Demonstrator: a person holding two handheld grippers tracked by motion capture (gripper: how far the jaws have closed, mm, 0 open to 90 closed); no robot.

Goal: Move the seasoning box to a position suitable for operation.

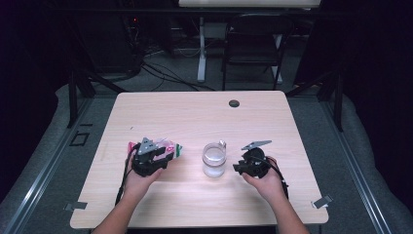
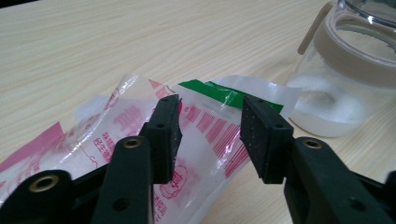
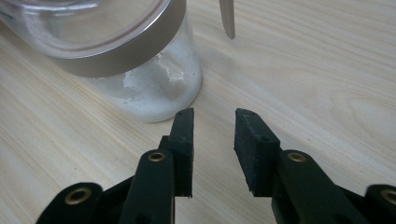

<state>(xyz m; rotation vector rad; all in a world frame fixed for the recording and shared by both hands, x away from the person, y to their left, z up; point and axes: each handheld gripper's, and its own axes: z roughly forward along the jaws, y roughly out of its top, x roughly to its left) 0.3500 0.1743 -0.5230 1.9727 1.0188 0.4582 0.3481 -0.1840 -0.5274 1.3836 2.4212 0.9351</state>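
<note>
- Your left gripper (image 2: 210, 135) hangs over the plastic packet (image 2: 205, 126), jaws parted; contact is unclear.
- Your right gripper (image 3: 212, 140) is spread with nothing between, just beside the glass jar (image 3: 154, 79).
- The jar's rim runs off the frame's top.

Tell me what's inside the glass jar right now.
The glass jar holds a low layer of white powder or grains at the bottom, seen through its wall. The space above looks empty. Whether anything lies buried under the white layer cannot be seen.
</note>
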